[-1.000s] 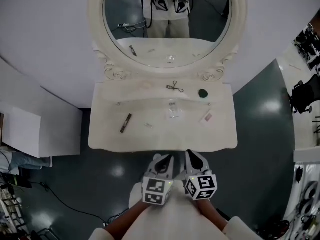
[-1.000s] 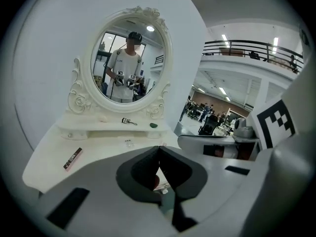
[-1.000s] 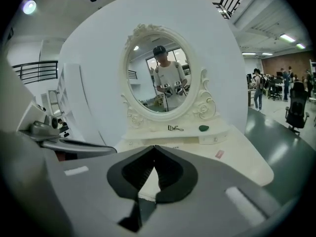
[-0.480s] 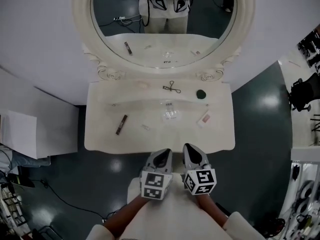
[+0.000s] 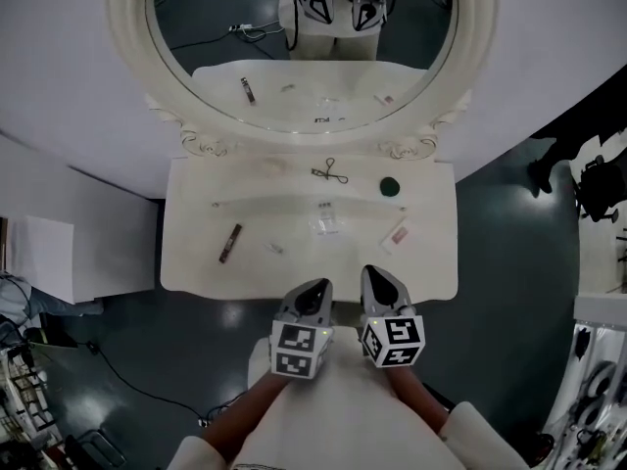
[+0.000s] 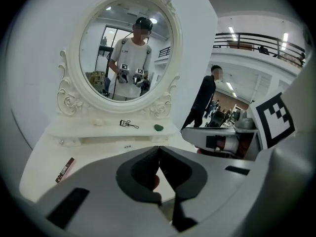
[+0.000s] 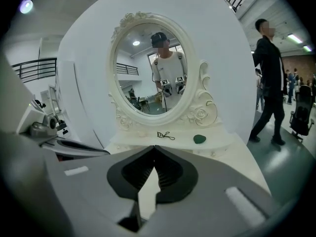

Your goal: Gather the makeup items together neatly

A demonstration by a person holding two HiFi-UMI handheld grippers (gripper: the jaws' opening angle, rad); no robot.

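Makeup items lie scattered on a white vanity table [image 5: 191,262]. A dark mascara tube [image 5: 230,243] lies at the left, a small pale item [image 5: 275,249] beside it, and a clear item [image 5: 326,220] in the middle. A pink-and-white item [image 5: 398,234] lies at the right. On the raised back shelf are an eyelash curler [image 5: 330,171] and a green sponge [image 5: 390,185]. My left gripper [image 5: 315,289] and right gripper [image 5: 376,277] hang side by side at the table's front edge. Both are shut, with nothing held.
A large oval mirror [image 5: 299,42] in an ornate white frame stands behind the shelf and reflects me and both grippers. A white cabinet [image 5: 49,258] stands at the left. Dark floor surrounds the table. Another person [image 7: 269,78] walks at the right.
Both grippers have come forward from well short of the table to its front edge. The table and mirror now sit lower and larger in the head view.
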